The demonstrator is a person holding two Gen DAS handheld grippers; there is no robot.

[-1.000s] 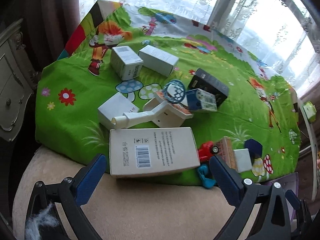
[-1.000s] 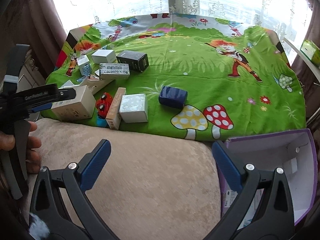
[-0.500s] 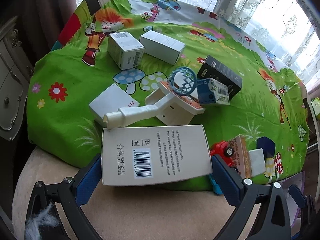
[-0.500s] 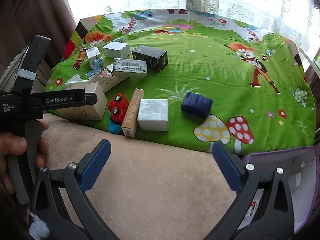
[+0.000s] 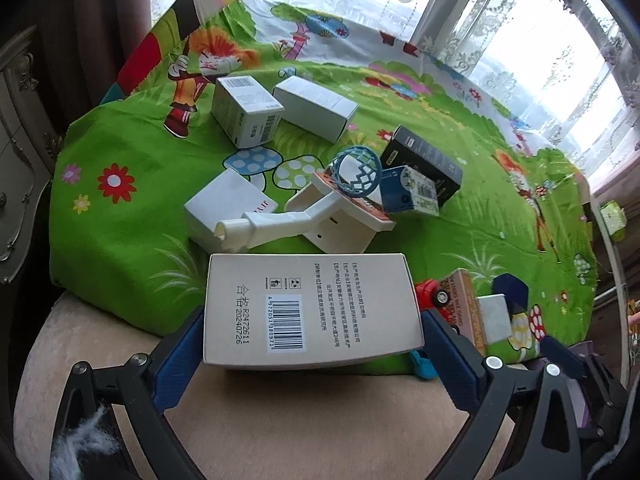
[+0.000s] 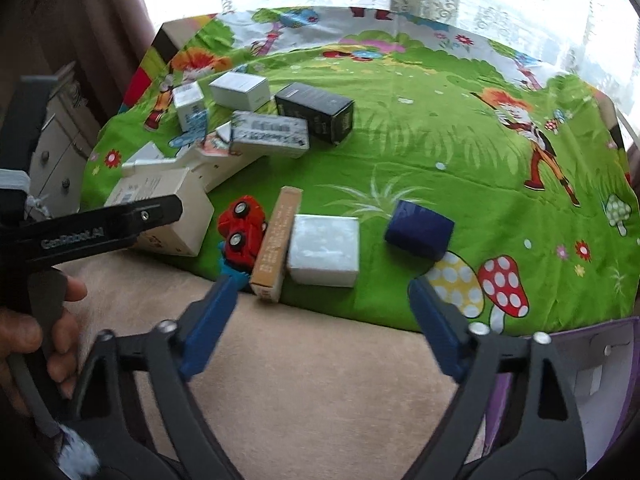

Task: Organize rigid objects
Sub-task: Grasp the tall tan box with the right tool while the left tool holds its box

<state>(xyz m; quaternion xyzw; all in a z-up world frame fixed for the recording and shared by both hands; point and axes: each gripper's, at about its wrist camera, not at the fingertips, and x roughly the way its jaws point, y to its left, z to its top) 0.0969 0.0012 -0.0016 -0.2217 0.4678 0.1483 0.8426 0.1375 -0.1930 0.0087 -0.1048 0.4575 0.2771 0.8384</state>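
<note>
The left gripper (image 5: 312, 360) has its blue pads against the two short ends of a big white box (image 5: 310, 306) with a barcode on top, holding it at the near edge of the green cloth (image 5: 132, 216), partly over the beige cushion (image 5: 304, 412). Just behind the big white box lie a white plastic toy stand (image 5: 304, 220) with a blue hoop (image 5: 356, 170) and a small white carton (image 5: 226, 210); farther back, a black box (image 5: 424, 164) and two more white boxes (image 5: 246, 110). To the right of the big white box are a red toy car (image 6: 242, 232), a tan box (image 6: 276, 244) on its narrow side touching a white cube (image 6: 324, 250), then a dark blue block (image 6: 418, 230) a little apart. The right gripper (image 6: 320, 320) hangs wide open over the cushion, in front of the cube and gripping nothing. A purple open box (image 6: 592, 364) at the far right corner looks mostly bare inside; its contents cannot be told. Beyond the block the cloth runs open to the window
</note>
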